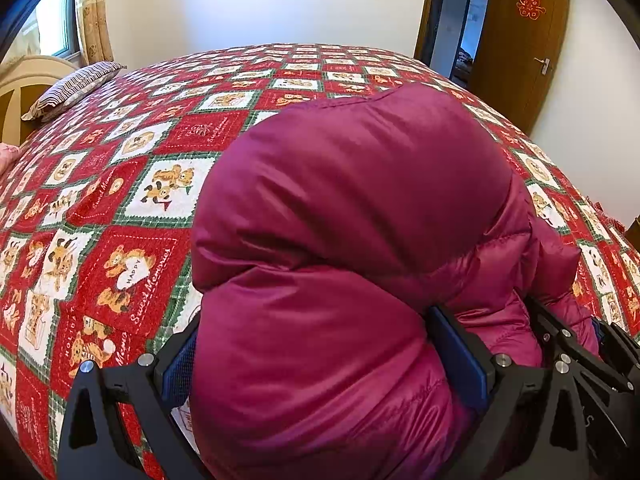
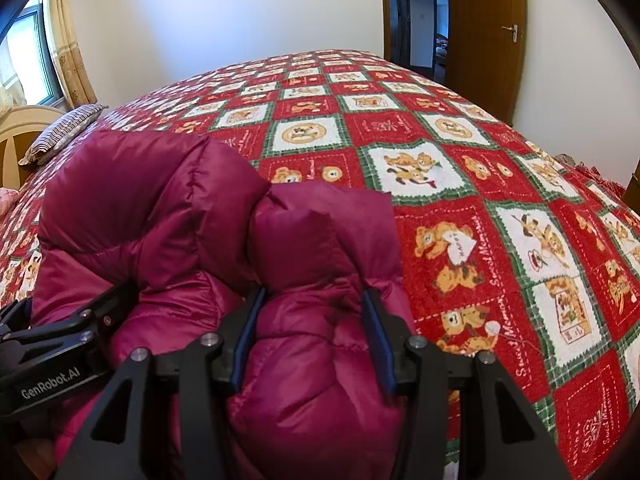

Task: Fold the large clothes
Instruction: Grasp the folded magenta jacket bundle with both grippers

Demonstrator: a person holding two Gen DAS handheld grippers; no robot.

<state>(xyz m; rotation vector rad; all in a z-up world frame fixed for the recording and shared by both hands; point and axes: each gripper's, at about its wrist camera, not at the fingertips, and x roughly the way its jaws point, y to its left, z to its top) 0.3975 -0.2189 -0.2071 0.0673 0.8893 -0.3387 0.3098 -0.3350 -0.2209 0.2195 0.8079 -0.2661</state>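
A puffy magenta down jacket [image 1: 360, 208] lies bunched on the bed's red teddy-bear quilt [image 1: 132, 184]. My left gripper [image 1: 332, 356] is shut on a thick fold of the jacket, which bulges between its blue pads [image 1: 464, 352]. My right gripper [image 2: 312, 340] is shut on another thick fold of the same jacket [image 2: 160, 216], squeezed between its pads [image 2: 380, 344]. The two grippers are side by side: the right one shows at the right edge of the left wrist view [image 1: 592, 356], and the left one at the left edge of the right wrist view [image 2: 60, 344].
The quilt [image 2: 500, 208] covers the whole bed. A striped pillow [image 1: 76, 88] lies by the cream headboard [image 1: 28, 80] at far left, under a window with curtains [image 1: 94, 12]. An open wooden door [image 1: 520, 44] stands at the far right by the white wall.
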